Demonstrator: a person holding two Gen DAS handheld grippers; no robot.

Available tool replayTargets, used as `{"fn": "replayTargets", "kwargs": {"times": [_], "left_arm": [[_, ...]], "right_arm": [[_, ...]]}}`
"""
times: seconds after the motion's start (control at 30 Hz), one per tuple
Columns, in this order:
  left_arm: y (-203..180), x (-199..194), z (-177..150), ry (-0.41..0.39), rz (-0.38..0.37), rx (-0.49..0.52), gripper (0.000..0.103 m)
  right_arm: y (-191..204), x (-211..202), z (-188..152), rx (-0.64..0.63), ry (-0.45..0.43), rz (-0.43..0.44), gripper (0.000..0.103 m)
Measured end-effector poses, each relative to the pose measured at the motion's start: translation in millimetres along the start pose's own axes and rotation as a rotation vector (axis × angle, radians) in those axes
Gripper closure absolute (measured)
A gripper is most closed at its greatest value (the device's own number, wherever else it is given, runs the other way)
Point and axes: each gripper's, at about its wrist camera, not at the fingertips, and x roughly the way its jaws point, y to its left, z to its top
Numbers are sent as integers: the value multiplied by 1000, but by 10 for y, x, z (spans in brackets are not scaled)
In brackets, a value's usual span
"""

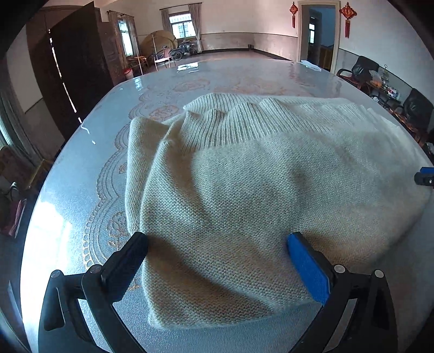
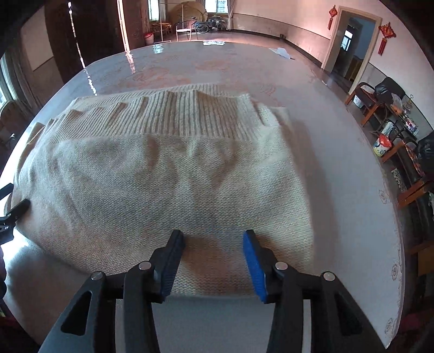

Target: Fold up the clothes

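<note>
Left wrist view: the left gripper (image 1: 217, 241) has its fingers (image 1: 127, 260) spread wide, nothing pinched; both tips sit over the near edge of the cream knitted sweater (image 1: 244, 176). The sweater lies folded on the table (image 1: 81, 190), ribbed hem toward the far side. The right gripper (image 1: 424, 177) shows only as a tip at the right edge, beside the sweater. The table carries a glossy patterned cover. Behind it: a dark wardrobe (image 1: 76, 68), a doorway (image 1: 318, 32), red knot ornaments (image 1: 347, 16).

Right wrist view: the right gripper (image 2: 214, 244) has its fingers (image 2: 255, 260) parted, clear of the fabric between them, above the sweater's (image 2: 162, 176) near edge. The left gripper (image 2: 13, 211) is cut off at the left border. Chairs (image 2: 379, 95) stand right of the table (image 2: 339, 163). Small items on a side table are too blurred to identify.
</note>
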Motion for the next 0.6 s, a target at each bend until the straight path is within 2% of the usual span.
{"fn": "replayTargets", "kwargs": {"times": [0.07, 0.1, 0.23, 0.37, 0.43, 0.53, 0.6], "left_arm": [[-17, -45, -5, -12, 19, -2, 0], [-7, -17, -8, -6, 29, -1, 0], [84, -65, -84, 17, 15, -55, 0], [210, -212, -174, -8, 15, -113, 0], [236, -231, -183, -4, 13, -127, 0], [203, -231, -147, 2, 13, -117, 0], [141, -227, -137, 8, 42, -90, 0]], "right_arm": [[-93, -187, -8, 15, -64, 27, 58], [-129, -218, -17, 11, -65, 15, 58], [-286, -127, -54, 25, 8, -20, 58], [-495, -154, -97, 117, 14, -48, 58], [-537, -137, -126, 138, 30, -35, 58], [-467, -109, -152, 104, 27, -8, 58], [-370, -88, -147, 62, 20, 4, 58]]}}
